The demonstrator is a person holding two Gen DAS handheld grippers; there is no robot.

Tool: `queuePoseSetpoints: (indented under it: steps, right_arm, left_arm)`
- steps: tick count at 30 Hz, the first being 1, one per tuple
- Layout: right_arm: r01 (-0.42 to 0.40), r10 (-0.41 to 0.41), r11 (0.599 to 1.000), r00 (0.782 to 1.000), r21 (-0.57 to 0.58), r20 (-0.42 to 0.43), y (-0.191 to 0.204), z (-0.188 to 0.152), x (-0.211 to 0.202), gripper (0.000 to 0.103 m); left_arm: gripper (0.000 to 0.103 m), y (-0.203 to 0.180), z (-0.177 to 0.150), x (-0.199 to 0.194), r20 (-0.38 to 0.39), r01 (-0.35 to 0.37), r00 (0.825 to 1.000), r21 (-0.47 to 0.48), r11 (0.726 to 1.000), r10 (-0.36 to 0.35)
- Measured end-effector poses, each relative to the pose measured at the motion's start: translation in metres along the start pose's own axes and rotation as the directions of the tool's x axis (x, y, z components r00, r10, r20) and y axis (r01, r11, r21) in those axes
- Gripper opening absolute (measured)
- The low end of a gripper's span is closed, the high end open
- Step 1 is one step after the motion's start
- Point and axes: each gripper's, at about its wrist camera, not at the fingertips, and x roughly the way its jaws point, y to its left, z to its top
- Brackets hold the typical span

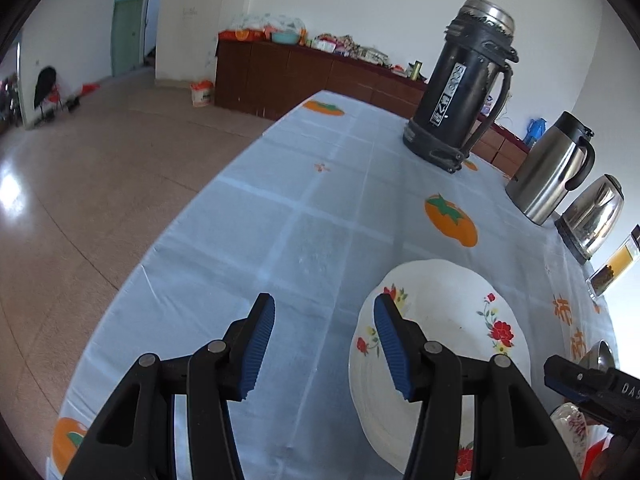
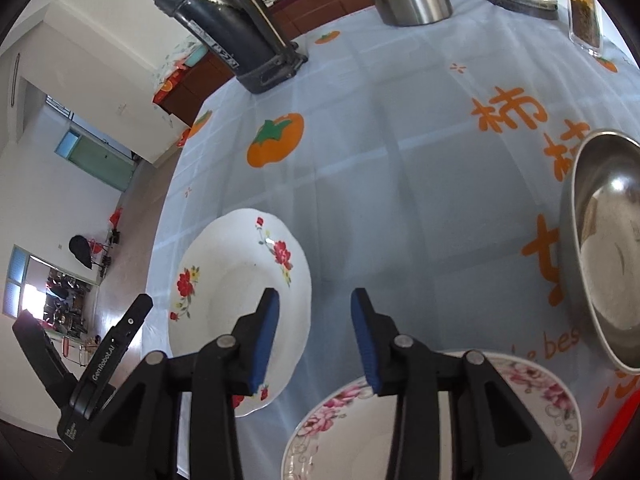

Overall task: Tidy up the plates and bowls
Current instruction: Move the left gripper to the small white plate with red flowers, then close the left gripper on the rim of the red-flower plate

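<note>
On the pale persimmon-print tablecloth (image 2: 400, 168), the red-flowered plate (image 2: 240, 304) lies flat, my left gripper (image 1: 324, 344) gaping empty over its left rim and my right gripper (image 2: 314, 336) gaping empty between it and the pink-flowered plate (image 2: 532, 400), steel bowl (image 2: 608, 248) further right.

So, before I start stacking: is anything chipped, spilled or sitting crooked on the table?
Nothing stands out. The red-flowered plate, the pink-flowered plate and the steel bowl rest apart on the tablecloth, with no spills or visible chips.
</note>
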Motion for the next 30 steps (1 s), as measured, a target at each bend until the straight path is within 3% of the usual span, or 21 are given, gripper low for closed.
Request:
queuePoseSetpoints:
  steps: [5, 11, 14, 19, 23, 30]
  right_arm:
    - [0.030, -0.030, 0.999, 0.999, -0.014, -0.014, 0.003, -0.001, 0.008, 0.038]
    - [0.061, -0.062, 0.998, 0.998, -0.035, -0.019, 0.005, -0.002, 0.016, 0.037]
    - [0.074, -0.075, 0.996, 0.997, -0.055, -0.020, 0.009, -0.002, 0.019, 0.034]
    - [0.042, -0.045, 0.995, 0.998, -0.090, -0.035, 0.019, -0.004, 0.025, 0.021]
    - [0.048, -0.051, 0.993, 0.998, -0.105, -0.029, 0.020, -0.004, 0.030, 0.019]
    - [0.049, -0.055, 0.992, 0.997, -0.118, -0.045, 0.020, 0.001, 0.043, 0.017]
  left_arm:
    - [0.055, 0.001, -0.001, 0.009, -0.029, -0.018, 0.999, -0.020, 1.000, 0.017]
    - [0.055, -0.006, -0.005, 0.021, -0.086, 0.008, 0.996, -0.019, 1.000, -0.010]
    - [0.055, -0.011, -0.008, 0.025, -0.099, 0.004, 0.995, -0.002, 1.000, -0.004]
    - [0.054, -0.013, -0.011, 0.028, -0.106, 0.004, 0.994, 0.000, 1.000, -0.004]
    - [0.039, -0.015, -0.014, 0.030, -0.118, 0.047, 0.992, -0.003, 0.999, -0.047]
    - [0.031, -0.025, -0.018, 0.034, -0.122, 0.056, 0.991, 0.027, 0.998, -0.053]
